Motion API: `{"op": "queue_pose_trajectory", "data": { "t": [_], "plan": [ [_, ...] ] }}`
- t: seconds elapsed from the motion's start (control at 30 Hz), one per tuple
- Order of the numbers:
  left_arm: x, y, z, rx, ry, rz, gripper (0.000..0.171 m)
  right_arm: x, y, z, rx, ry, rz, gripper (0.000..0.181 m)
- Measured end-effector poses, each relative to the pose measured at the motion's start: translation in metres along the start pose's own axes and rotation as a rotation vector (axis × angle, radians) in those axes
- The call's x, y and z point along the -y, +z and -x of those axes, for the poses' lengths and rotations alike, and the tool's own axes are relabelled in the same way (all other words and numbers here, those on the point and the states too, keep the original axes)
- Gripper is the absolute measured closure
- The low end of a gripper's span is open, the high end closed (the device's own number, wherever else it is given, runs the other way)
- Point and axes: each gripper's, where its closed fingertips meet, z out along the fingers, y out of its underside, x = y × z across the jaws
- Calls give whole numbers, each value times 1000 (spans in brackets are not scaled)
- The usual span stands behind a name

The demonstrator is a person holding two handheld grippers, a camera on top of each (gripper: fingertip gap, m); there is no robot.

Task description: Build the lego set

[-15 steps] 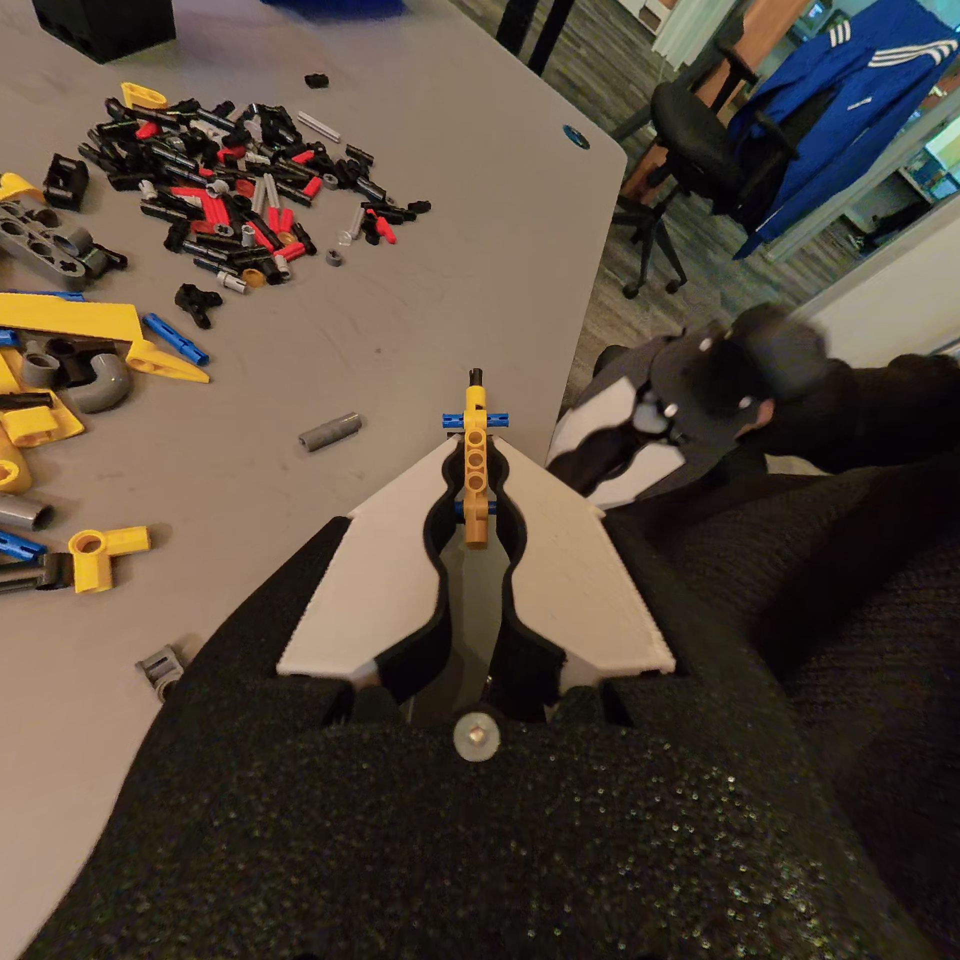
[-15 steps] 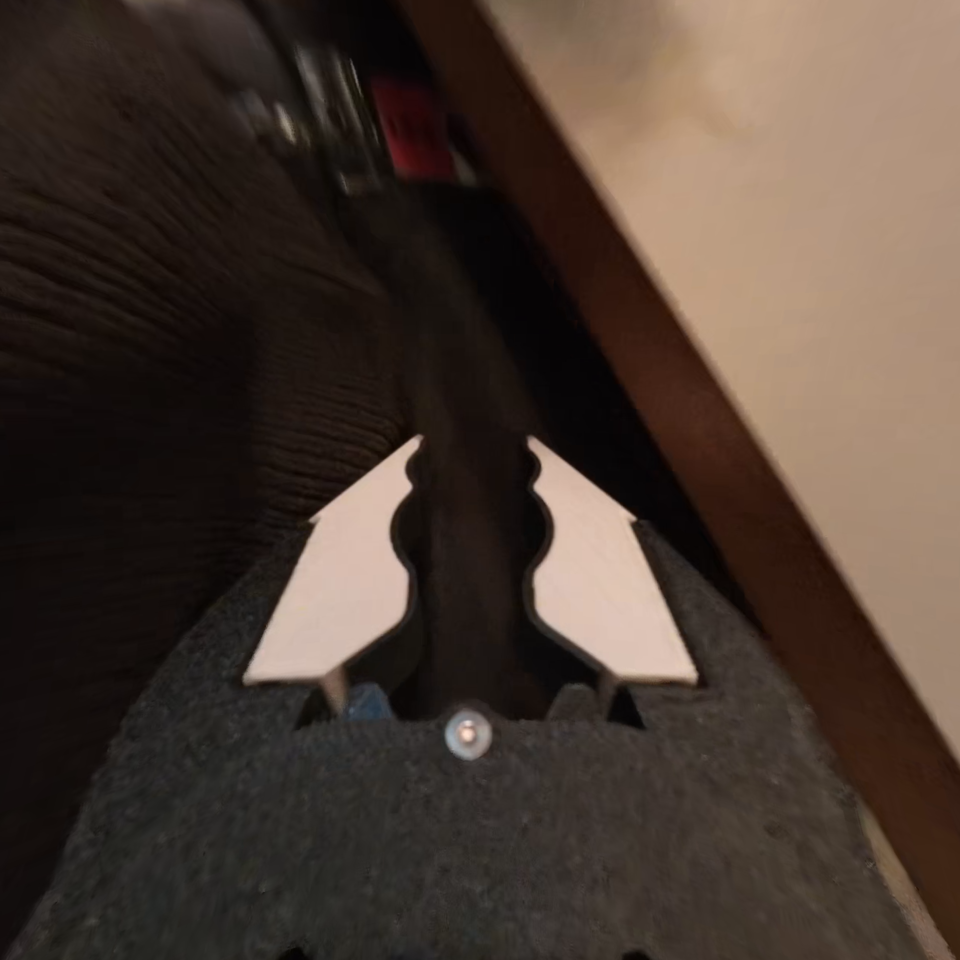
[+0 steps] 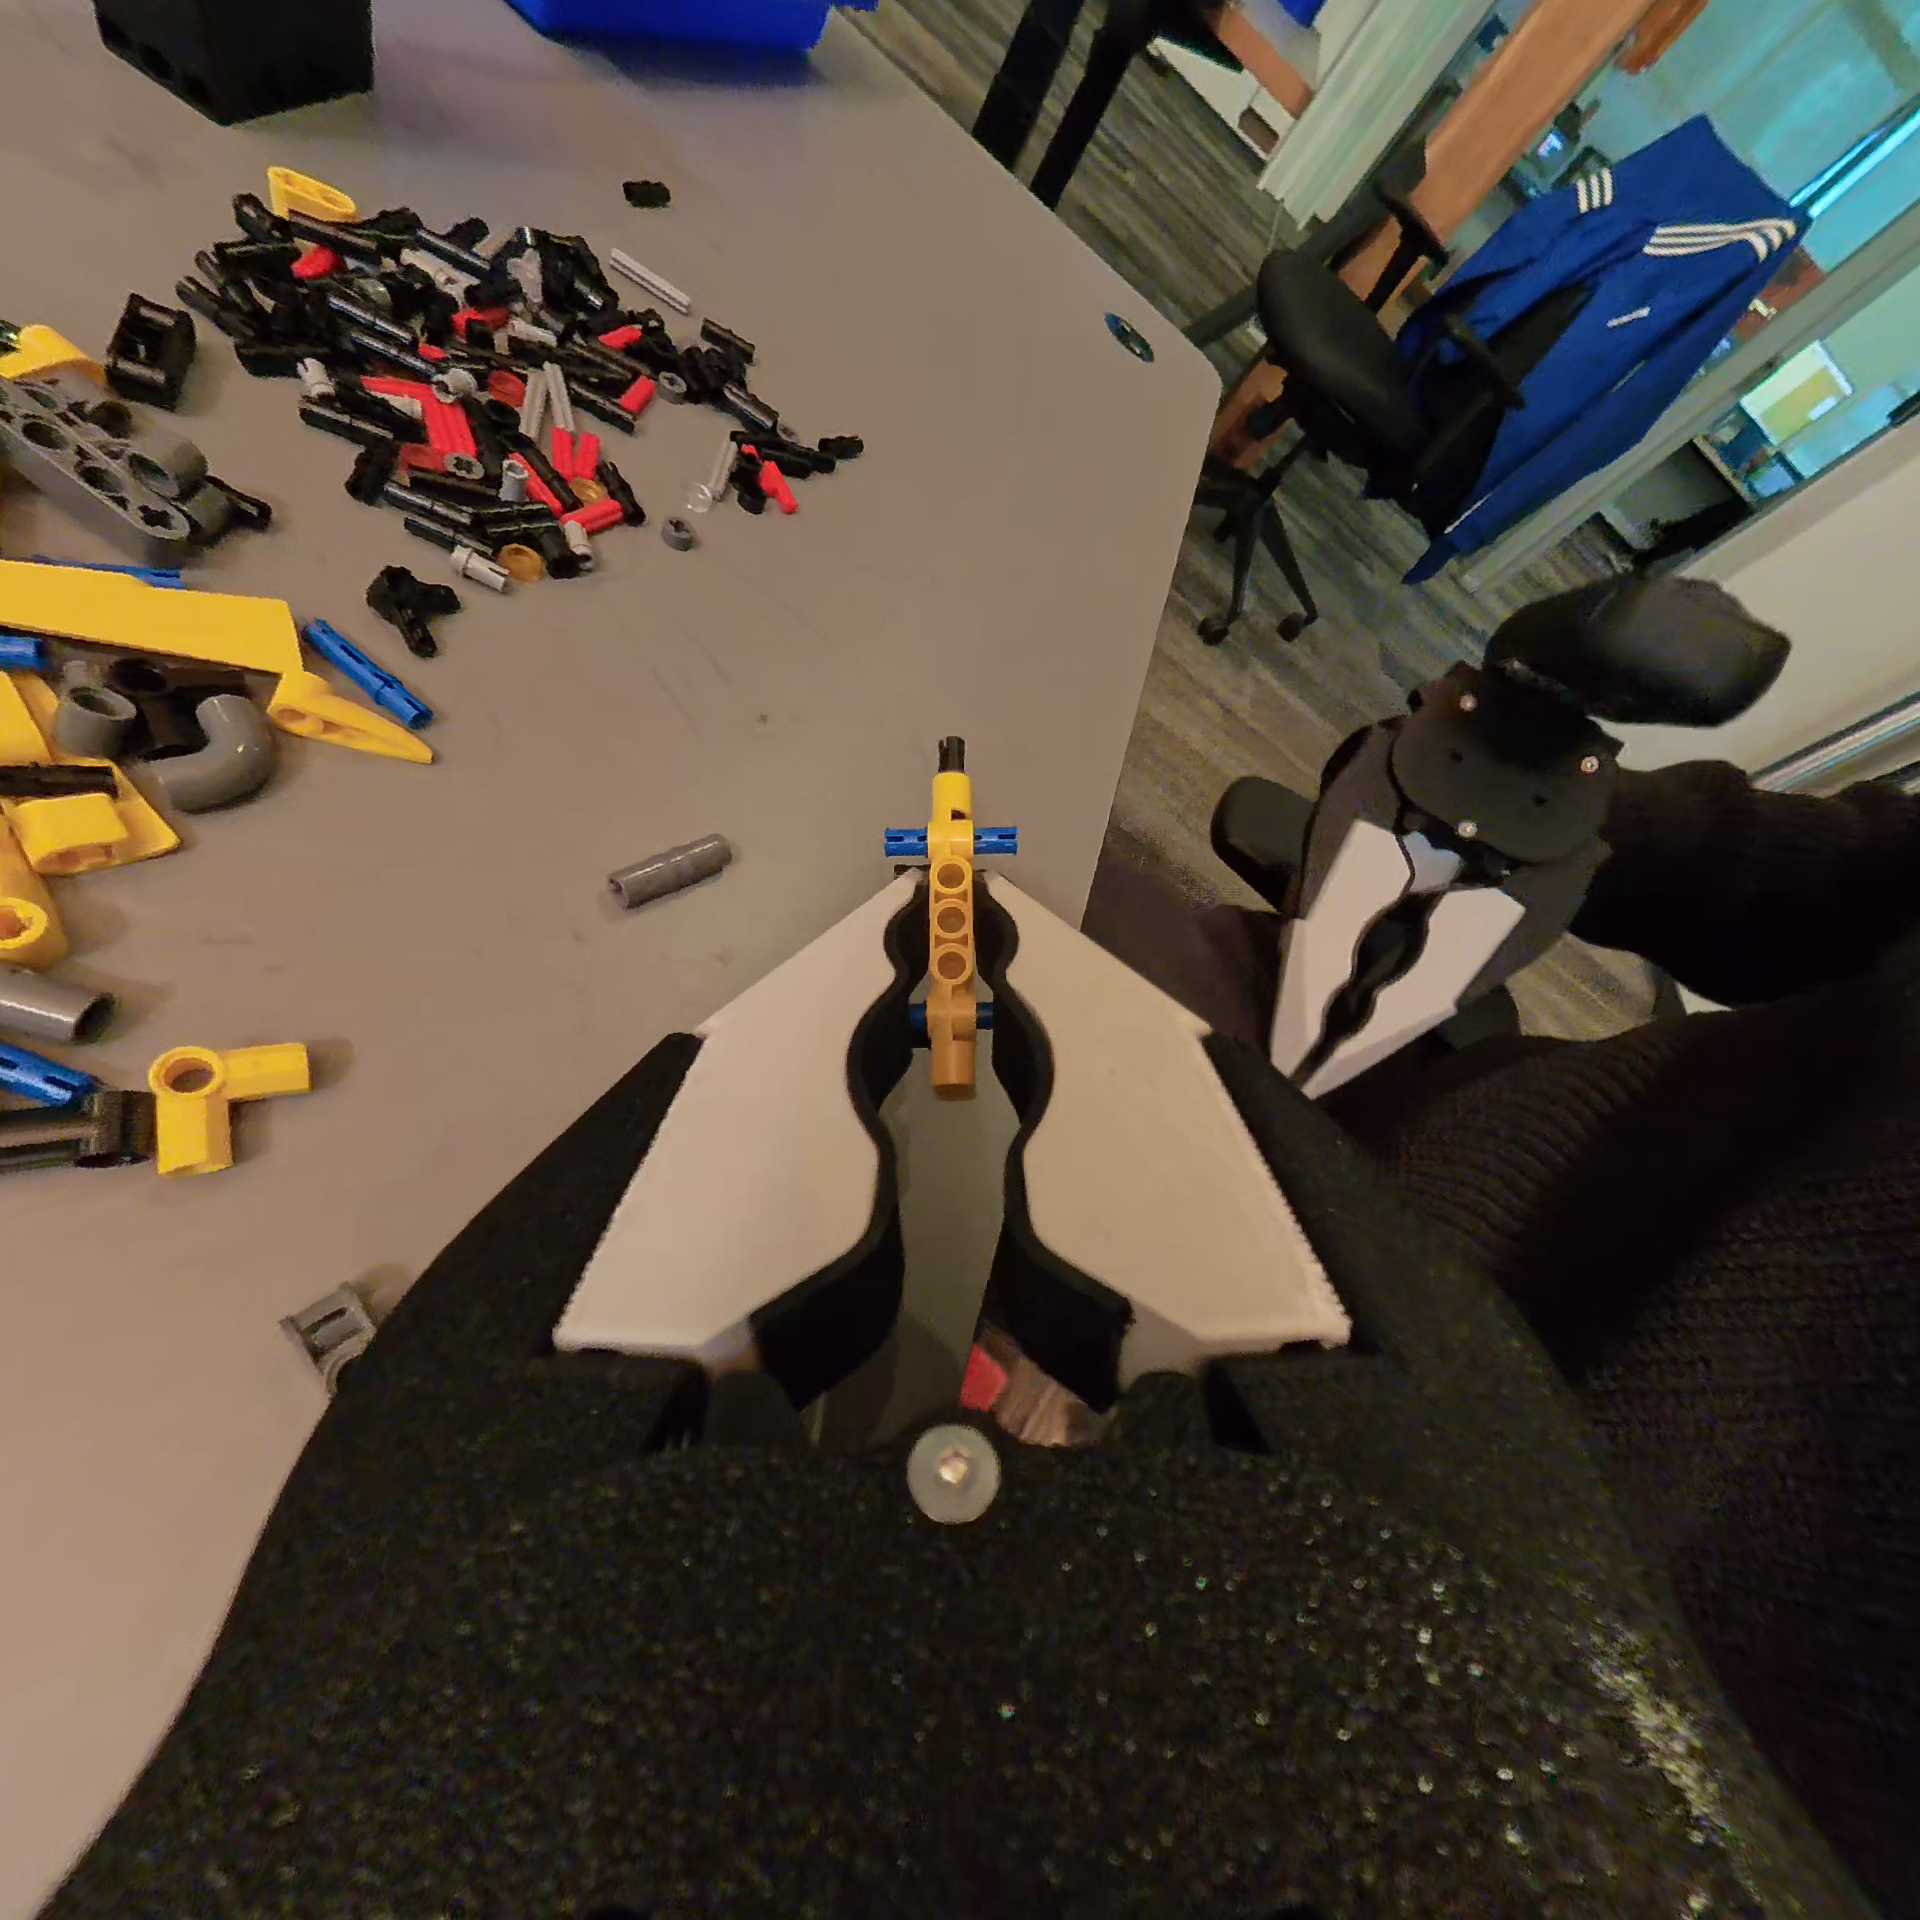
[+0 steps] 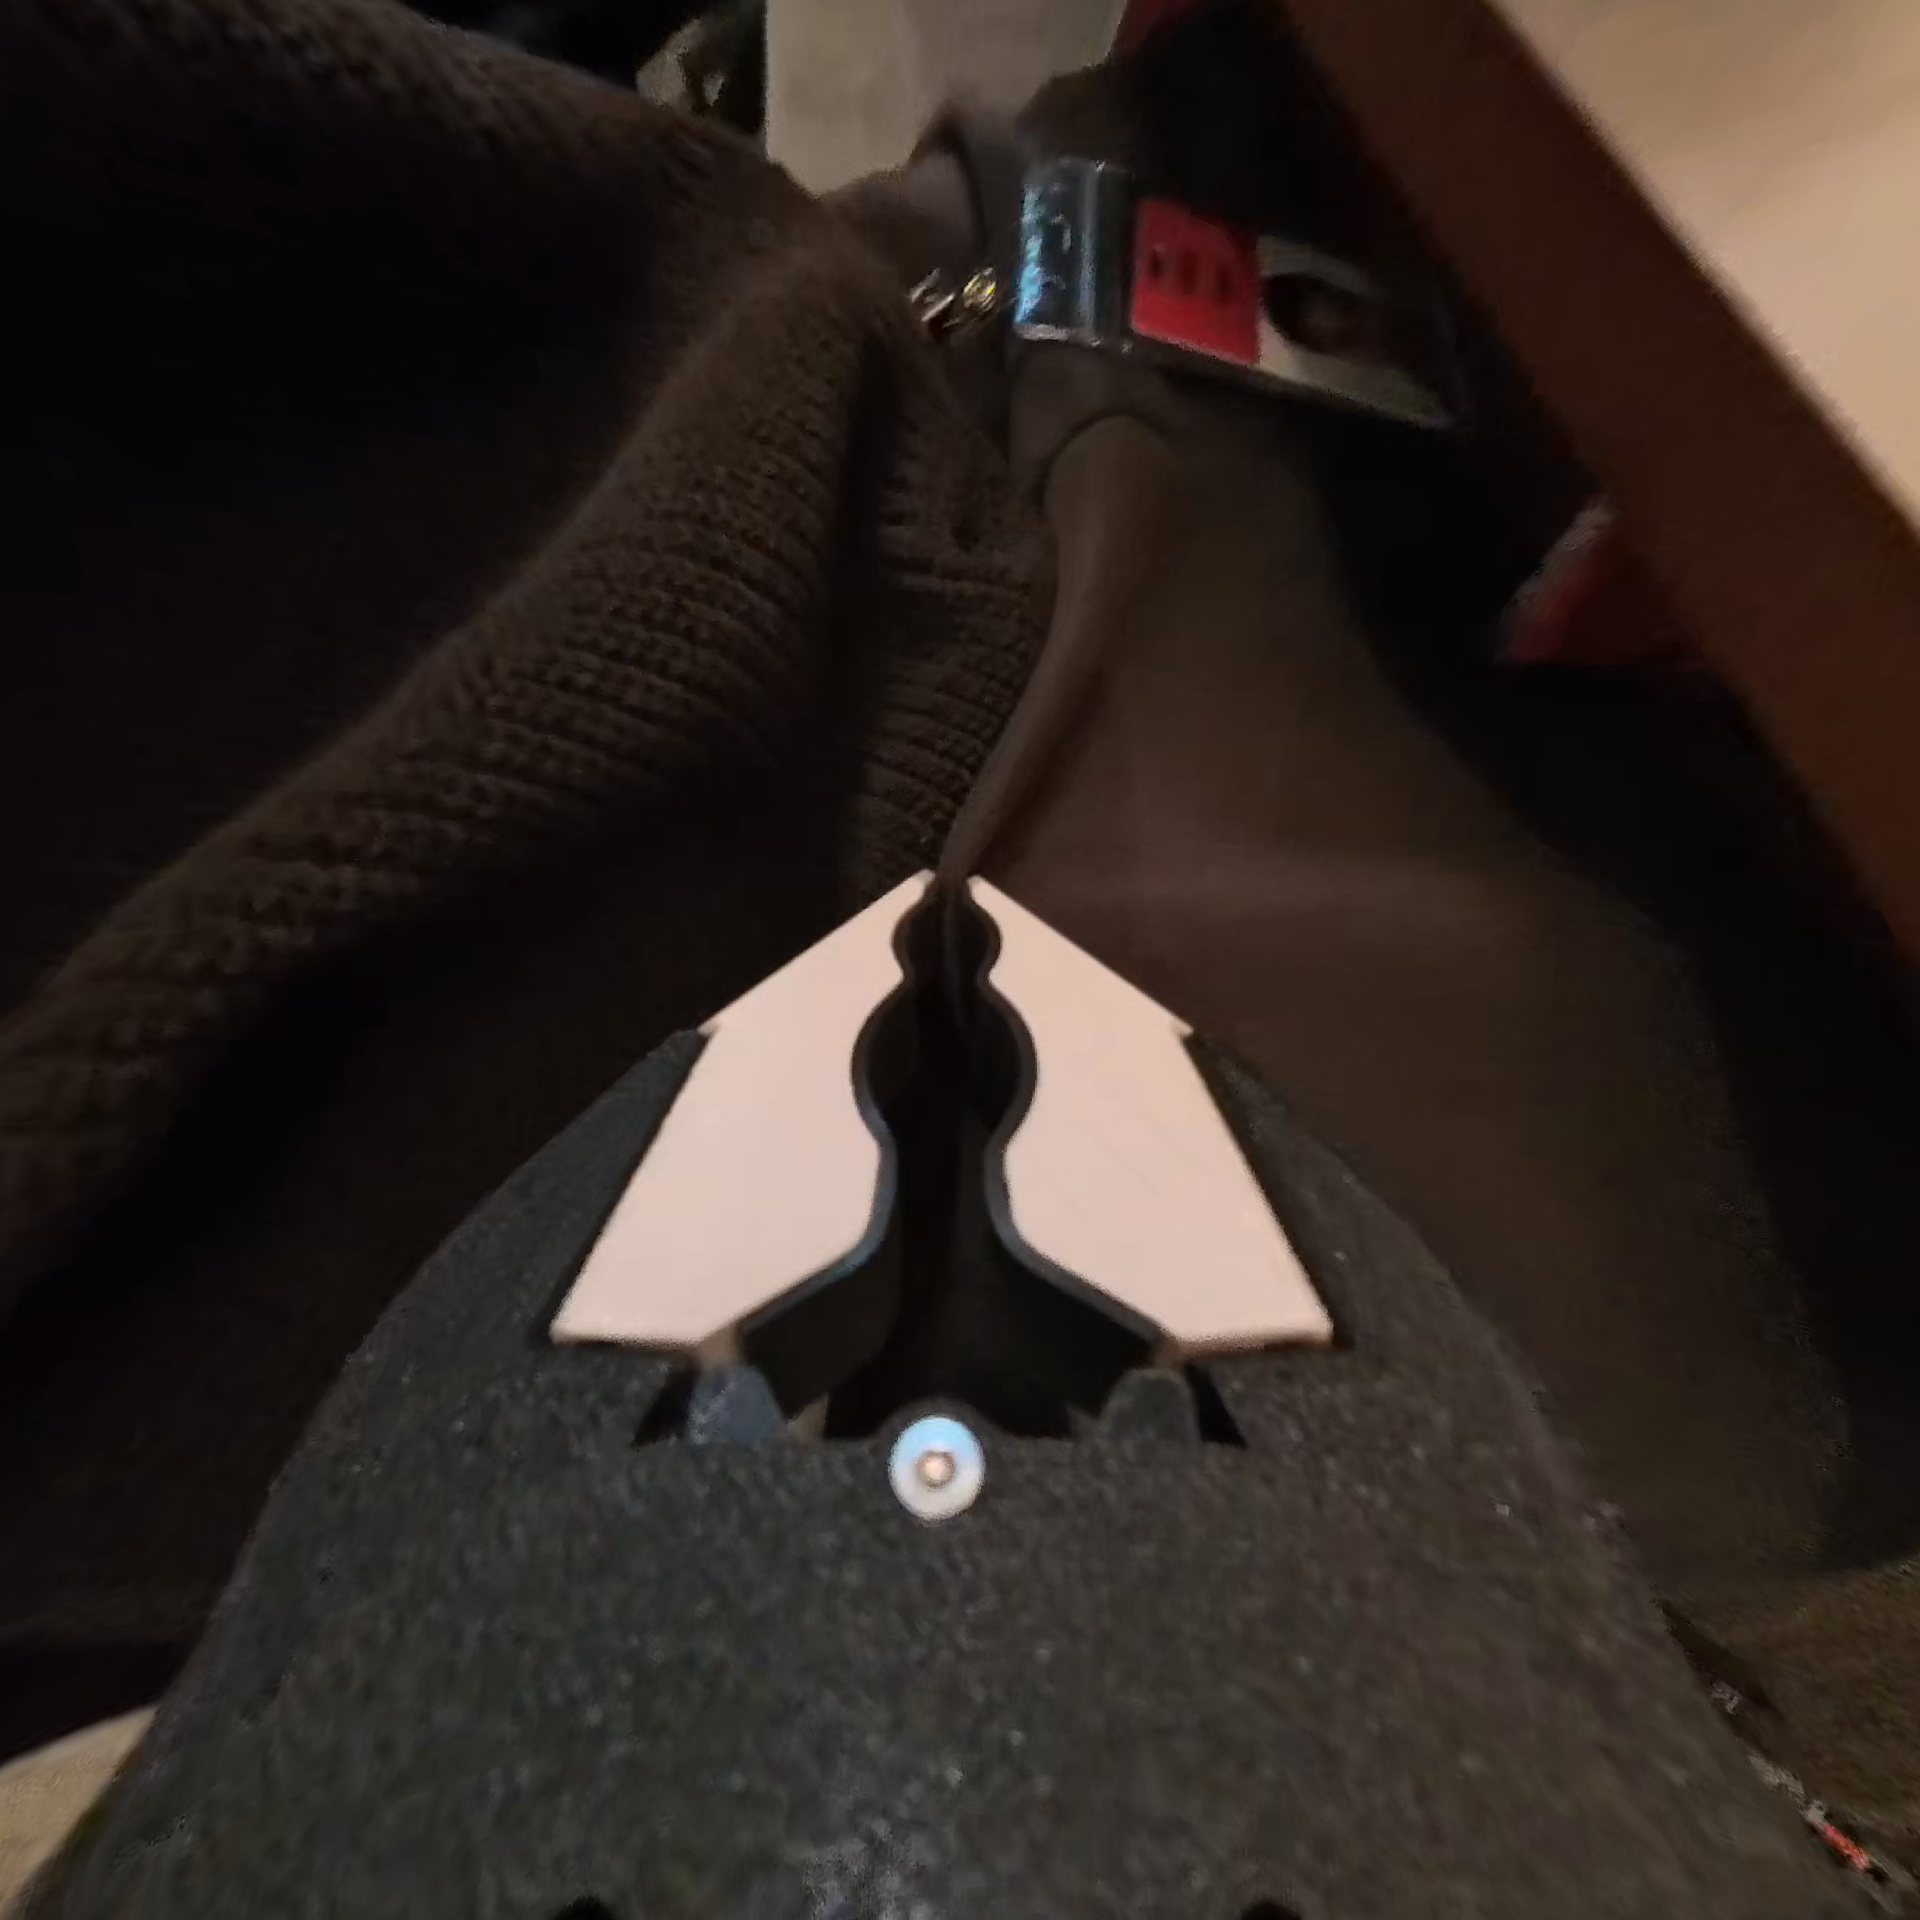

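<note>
Right gripper (image 3: 1340, 1023) has pinched closed off the grey table (image 3: 727, 665); left gripper (image 3: 951, 883) clamps one yellow beam (image 3: 951, 935) with two blue pins.

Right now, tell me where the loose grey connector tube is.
In the left wrist view, the grey connector tube lies alone on the grey table, just left of the left gripper and its yellow beam.

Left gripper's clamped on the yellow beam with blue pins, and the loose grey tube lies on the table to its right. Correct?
Not quite. The left gripper is shut on the yellow beam, but the grey tube lies on the table to its left, as the left wrist view shows.
</note>
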Motion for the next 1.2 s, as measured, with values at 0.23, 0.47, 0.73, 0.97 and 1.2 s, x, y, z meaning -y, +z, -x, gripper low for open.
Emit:
{"op": "queue_pose_trajectory", "data": {
  "t": [0.23,0.47,0.73,0.97,1.2],
  "plan": [
    [-1,1,0,9,17,7,165,-20,-1,43,98,48,-13,180],
    [2,-1,1,25,19,-21,165,-51,-26,95,216,140,28,180],
    [5,-2,12,141,52,-56,165,-86,-39,149,422,147,157,180],
    [15,-10,19,185,28,-136,165,-114,-47,173,522,110,274,181],
    [14,-9,25,231,22,-127,165,-133,-48,180,542,92,298,179]
  ]
}}
